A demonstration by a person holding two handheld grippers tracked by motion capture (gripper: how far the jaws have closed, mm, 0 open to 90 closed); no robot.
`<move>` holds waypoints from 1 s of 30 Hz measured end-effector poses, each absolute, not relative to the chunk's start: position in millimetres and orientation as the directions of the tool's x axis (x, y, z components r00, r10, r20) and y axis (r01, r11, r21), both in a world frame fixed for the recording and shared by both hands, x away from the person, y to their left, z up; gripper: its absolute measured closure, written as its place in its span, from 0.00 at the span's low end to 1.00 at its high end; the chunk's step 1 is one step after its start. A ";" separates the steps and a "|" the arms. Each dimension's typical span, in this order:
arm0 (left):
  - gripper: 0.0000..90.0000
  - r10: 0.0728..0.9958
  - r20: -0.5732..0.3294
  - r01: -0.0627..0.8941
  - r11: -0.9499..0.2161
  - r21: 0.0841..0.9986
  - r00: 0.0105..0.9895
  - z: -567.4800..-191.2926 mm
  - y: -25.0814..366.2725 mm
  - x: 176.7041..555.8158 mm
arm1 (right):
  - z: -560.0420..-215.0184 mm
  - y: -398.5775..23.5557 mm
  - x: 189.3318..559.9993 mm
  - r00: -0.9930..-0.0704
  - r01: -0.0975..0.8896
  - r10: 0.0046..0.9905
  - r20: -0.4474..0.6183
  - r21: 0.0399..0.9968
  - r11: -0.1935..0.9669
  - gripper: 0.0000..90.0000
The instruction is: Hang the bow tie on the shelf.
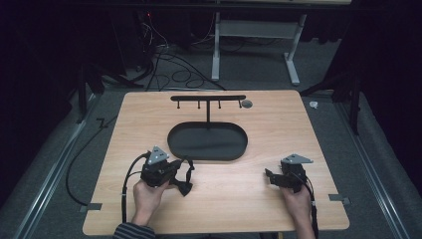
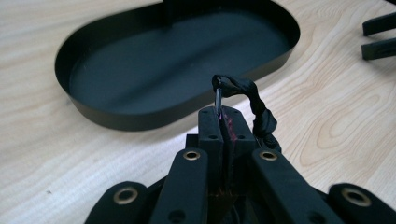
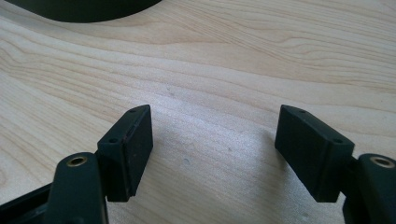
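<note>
Strap (image 2: 254,105) end hidden between claw (image 2: 223,122) pads.

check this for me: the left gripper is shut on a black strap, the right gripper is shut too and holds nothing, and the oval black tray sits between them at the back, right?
One thing is off: the right gripper is not shut. The right gripper view shows its jaws wide apart over bare table, holding nothing. The rest stands: the left gripper is shut on the black strap, and the oval black tray sits farther back.

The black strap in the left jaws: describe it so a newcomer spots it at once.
Start at the oval black tray mid-table. Just in front of its near-left rim, the left gripper is shut on a dark, twisted strap. It is the one soft, floppy item there.
</note>
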State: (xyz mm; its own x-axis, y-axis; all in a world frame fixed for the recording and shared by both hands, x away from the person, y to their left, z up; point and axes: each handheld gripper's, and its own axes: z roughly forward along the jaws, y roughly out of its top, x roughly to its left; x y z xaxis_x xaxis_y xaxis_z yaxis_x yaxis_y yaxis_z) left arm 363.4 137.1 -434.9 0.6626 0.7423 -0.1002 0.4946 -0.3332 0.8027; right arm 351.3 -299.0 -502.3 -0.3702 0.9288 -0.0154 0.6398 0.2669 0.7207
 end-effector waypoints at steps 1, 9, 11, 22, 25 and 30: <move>0.97 0.743 -0.099 0.485 -0.323 0.813 0.662 -429.8 137.2 364.1 | -502.3 -299.0 351.3 -0.370 0.640 0.929 -0.015 0.721 0.266 0.32; 0.97 0.731 -0.089 0.462 -0.327 0.825 0.677 -414.4 136.6 368.8 | -502.3 -299.2 351.3 -0.370 0.640 0.929 -0.014 0.721 0.266 0.32; 0.97 0.728 -0.093 0.459 -0.322 0.828 0.680 -411.8 136.1 369.8 | -502.3 -299.2 351.4 -0.370 0.640 0.929 -0.015 0.721 0.266 0.32; 0.98 0.716 -0.092 0.449 -0.327 0.831 0.692 -399.3 133.1 375.7 | -502.3 -299.3 351.3 -0.370 0.640 0.929 -0.014 0.721 0.266 0.32; 0.97 0.713 -0.092 0.449 -0.330 0.831 0.695 -397.1 132.6 376.5 | -502.3 -299.3 351.3 -0.370 0.640 0.929 -0.014 0.721 0.266 0.32; 0.98 0.711 -0.095 0.451 -0.331 0.829 0.696 -388.7 133.6 380.5 | -502.3 -299.0 351.2 -0.369 0.641 0.929 -0.014 0.720 0.265 0.32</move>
State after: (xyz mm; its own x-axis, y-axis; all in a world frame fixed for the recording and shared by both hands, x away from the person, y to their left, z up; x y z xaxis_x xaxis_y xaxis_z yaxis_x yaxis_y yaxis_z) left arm 380.5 133.6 -388.7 0.6964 0.7113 -0.0947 0.4505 -0.3307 0.8292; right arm 351.2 -299.0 -502.3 -0.3686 0.9295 -0.0141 0.6411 0.2652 0.7202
